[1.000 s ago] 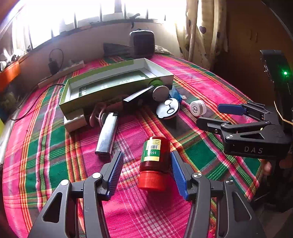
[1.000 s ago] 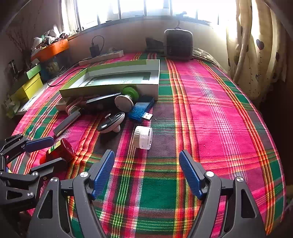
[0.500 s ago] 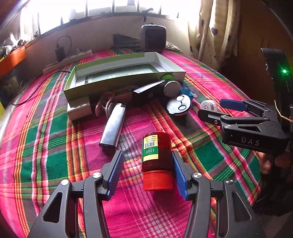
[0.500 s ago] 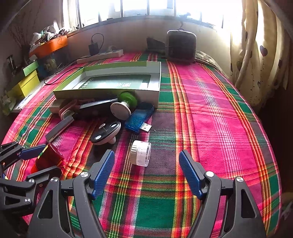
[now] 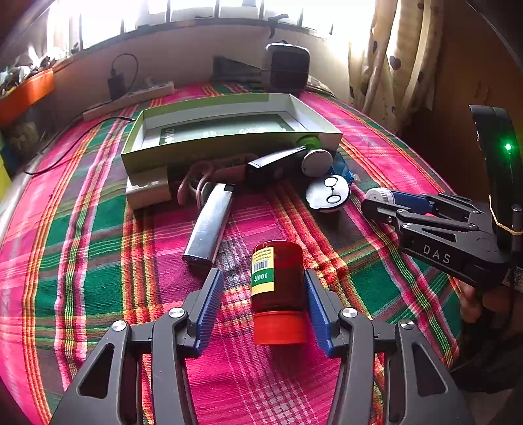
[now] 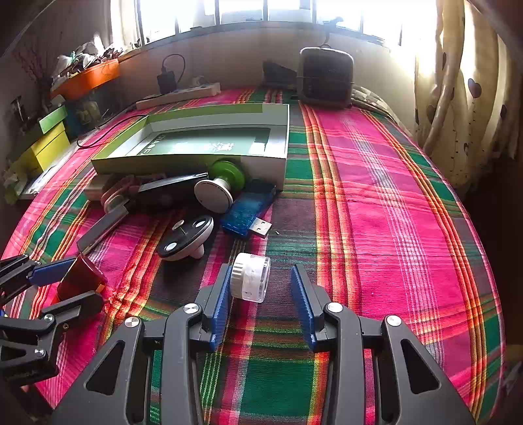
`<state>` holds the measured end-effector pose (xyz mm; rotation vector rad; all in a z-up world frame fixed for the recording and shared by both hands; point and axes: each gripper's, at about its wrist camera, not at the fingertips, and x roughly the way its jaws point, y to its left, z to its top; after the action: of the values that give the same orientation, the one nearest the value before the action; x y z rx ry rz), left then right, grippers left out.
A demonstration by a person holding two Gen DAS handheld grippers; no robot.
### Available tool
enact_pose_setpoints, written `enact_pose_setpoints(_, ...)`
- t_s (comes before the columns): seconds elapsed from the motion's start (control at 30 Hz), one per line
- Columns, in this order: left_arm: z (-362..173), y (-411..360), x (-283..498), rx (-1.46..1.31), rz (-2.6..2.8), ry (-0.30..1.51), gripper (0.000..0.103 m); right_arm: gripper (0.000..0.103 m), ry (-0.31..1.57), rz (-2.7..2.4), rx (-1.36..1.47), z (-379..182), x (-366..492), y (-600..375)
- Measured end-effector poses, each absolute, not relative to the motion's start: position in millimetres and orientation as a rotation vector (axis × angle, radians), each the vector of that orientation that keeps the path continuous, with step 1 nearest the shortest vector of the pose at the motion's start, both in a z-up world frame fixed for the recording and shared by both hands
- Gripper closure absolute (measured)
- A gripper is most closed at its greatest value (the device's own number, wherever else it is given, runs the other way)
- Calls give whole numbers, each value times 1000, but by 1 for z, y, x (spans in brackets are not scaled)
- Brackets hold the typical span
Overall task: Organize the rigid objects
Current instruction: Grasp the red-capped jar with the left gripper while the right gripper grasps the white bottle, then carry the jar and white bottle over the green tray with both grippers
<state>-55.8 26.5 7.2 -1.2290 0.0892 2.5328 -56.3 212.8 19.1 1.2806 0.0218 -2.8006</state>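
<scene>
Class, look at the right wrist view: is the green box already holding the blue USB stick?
No: the blue USB stick lies on the plaid cloth outside the green box.

daylight pours in from the far window (image 6: 261, 13), blown out to white glare; the near plaid cloth (image 6: 376, 196) is evenly lit, edges bend fisheye-style, corners go dark.

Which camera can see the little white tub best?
The right wrist view: the white tub lies whole and close between its closing jaws. The left wrist view shows just its end behind the other gripper's finger.
</scene>
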Motion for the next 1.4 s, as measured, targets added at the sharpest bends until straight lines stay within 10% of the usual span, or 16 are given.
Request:
enact_pose_setpoints(0.27, 7, 21, -56, -1247, 2553, 76, 72, 80, 17, -2800, 1276, 20, -57, 214)
enact_pose_setpoints(1.4, 55, -5, -109, -1179, 2608, -15, 72, 83, 58, -2818, 1119, 71, -90, 208)
